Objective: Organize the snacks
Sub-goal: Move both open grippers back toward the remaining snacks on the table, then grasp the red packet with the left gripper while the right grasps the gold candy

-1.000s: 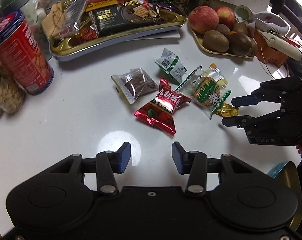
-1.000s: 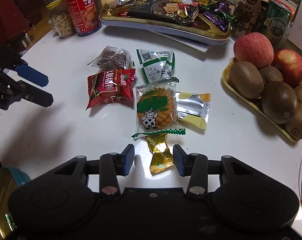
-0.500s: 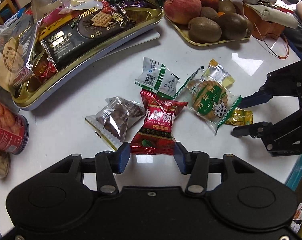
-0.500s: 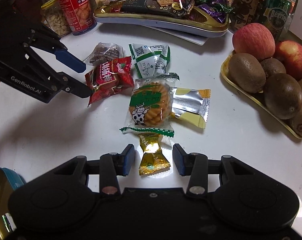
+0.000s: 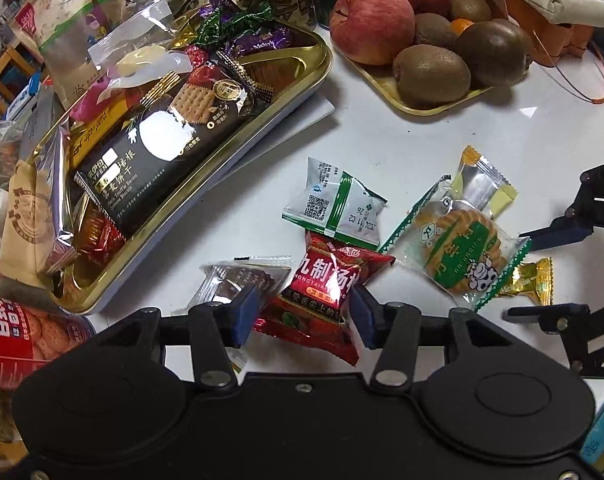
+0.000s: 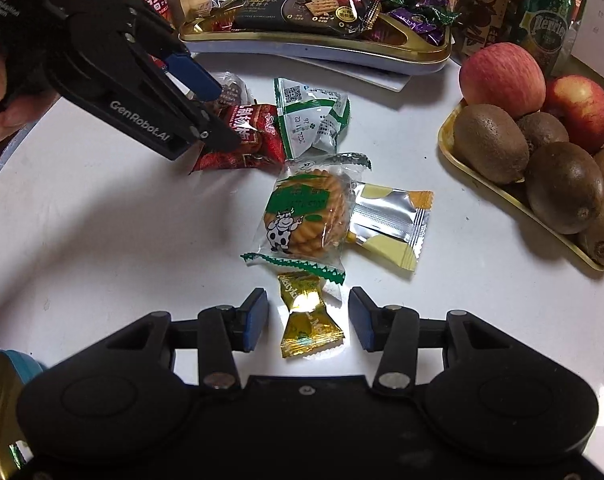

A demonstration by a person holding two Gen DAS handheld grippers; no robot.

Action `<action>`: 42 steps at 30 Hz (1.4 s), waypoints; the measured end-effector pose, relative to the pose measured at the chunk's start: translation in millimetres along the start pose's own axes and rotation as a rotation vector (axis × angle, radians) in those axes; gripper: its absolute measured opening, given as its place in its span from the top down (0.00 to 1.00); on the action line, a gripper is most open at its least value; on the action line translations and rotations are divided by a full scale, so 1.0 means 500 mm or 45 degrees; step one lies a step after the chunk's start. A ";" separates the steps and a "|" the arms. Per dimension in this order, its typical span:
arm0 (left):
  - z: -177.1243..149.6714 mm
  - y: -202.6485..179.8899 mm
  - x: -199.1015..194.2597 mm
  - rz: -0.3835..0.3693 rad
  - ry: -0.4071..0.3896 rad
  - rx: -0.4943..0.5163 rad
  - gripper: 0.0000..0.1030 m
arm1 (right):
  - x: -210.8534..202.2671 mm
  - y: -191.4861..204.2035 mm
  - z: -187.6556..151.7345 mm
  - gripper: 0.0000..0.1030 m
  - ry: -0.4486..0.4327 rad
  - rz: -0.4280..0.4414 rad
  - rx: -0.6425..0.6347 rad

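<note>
Left wrist view: the left gripper [image 5: 302, 316], jaws parted, is set astride a red packet [image 5: 321, 300] on the table [image 5: 421, 136]; contact seemingly unmade. A gold tray [image 5: 302, 80] is filled with snacks.

Right wrist view: the right gripper [image 6: 307, 320], jaws just widened, is held around a gold candy [image 6: 307, 328], untouched. Apples and kiwis are piled in a fruit tray [image 6: 481, 184].

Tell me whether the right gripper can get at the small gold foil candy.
Probably yes: the right gripper stands open astride the small gold foil candy, nothing between, only the cookie packet overlapping its top.
</note>
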State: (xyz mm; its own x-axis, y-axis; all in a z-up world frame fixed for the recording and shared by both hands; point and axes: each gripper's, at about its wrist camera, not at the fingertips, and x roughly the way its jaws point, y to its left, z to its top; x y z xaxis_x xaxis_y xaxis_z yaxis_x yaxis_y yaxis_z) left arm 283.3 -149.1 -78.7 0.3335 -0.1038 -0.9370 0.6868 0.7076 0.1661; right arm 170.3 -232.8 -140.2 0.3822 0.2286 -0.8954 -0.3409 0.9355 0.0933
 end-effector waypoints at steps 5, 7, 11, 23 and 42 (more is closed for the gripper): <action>0.027 -0.011 0.008 0.066 0.004 0.065 0.44 | 0.000 0.002 0.000 0.49 -0.006 -0.002 0.004; 0.038 -0.012 0.002 0.072 0.002 0.095 0.44 | -0.002 0.002 -0.002 0.49 -0.008 -0.001 0.008; 0.059 0.001 0.003 0.062 0.023 0.107 0.42 | -0.003 0.006 -0.004 0.48 -0.020 -0.011 0.006; 0.062 -0.005 0.063 0.055 0.118 0.096 0.53 | -0.005 -0.005 -0.012 0.70 -0.084 -0.075 0.011; -0.013 0.086 0.067 -0.095 0.067 -0.326 0.65 | -0.002 -0.046 -0.014 0.76 -0.087 -0.025 0.224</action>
State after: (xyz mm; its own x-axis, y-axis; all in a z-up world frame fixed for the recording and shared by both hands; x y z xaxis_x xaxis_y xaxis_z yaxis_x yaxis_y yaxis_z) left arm 319.9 -117.4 -104.9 0.2493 -0.1302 -0.9596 0.5205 0.8536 0.0194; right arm 171.8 -256.3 -144.4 0.4469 0.2223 -0.8665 -0.1797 0.9712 0.1565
